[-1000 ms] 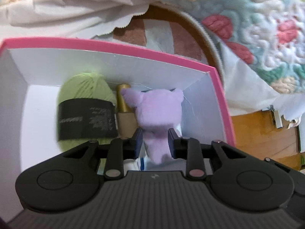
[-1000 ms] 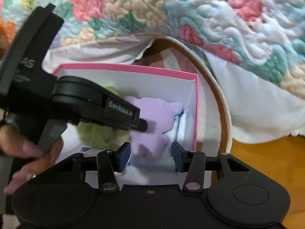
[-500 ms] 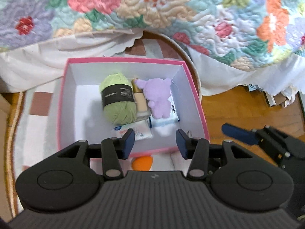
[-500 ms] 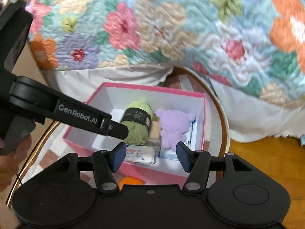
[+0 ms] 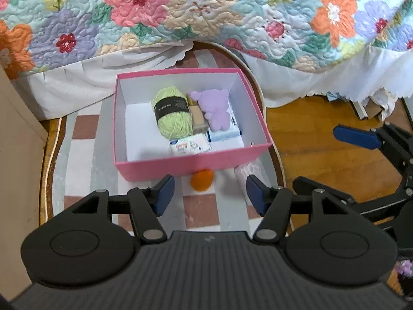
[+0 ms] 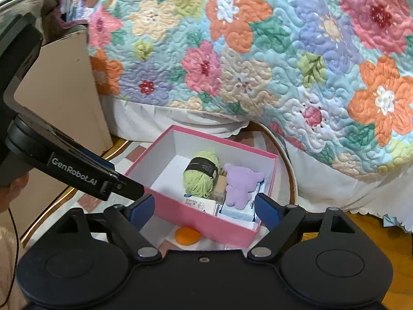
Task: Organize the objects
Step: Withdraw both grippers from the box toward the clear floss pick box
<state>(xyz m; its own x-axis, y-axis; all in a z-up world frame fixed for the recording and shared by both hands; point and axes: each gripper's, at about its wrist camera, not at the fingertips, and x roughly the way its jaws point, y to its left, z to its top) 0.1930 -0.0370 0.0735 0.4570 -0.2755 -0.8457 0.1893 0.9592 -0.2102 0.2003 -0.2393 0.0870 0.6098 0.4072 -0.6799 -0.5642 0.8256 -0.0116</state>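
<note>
1. The pink box [image 5: 196,160] is stiff card with a plain white inside, rectangular and open-topped; it sits on a checked rug [image 5: 85,155] of pale grey and brick-red squares with a curved, corded edge.
2. Inside, toward the box's right half, lies a fuzzy green yarn ball [image 5: 173,118] with a black paper band round its middle.
3. Just beside the yarn is a small tan bottle with a gold cap [image 5: 197,118], and against that a soft lilac plush toy [image 5: 216,109], nubbly and rounded.
4. The plush rests on a flat pale-blue packet [image 5: 223,135]; a white wipes pack [image 5: 189,147] with printed figures lies at the near wall, touching the yarn.
5. The box's left half shows only bare white floor.
6. Outside, against the near wall of the box, a smooth orange rounded thing [image 5: 201,179] sits on the rug, with a pale pink fluffy piece [image 5: 247,173] near the box's near right corner.
7. My left tongs [image 5: 209,196] have just been opening and stand spread, nothing between them, above the rug in front of the box.
8. My right tongs [image 6: 205,208] have likewise just been opening, wide and empty.
9. Behind the box hangs a quilted floral bedspread [image 6: 258,64], puffy-stitched, over a white scalloped bed skirt [image 5: 85,77].
10. Right of the rug is glossy wooden floor [image 5: 315,139].
</note>
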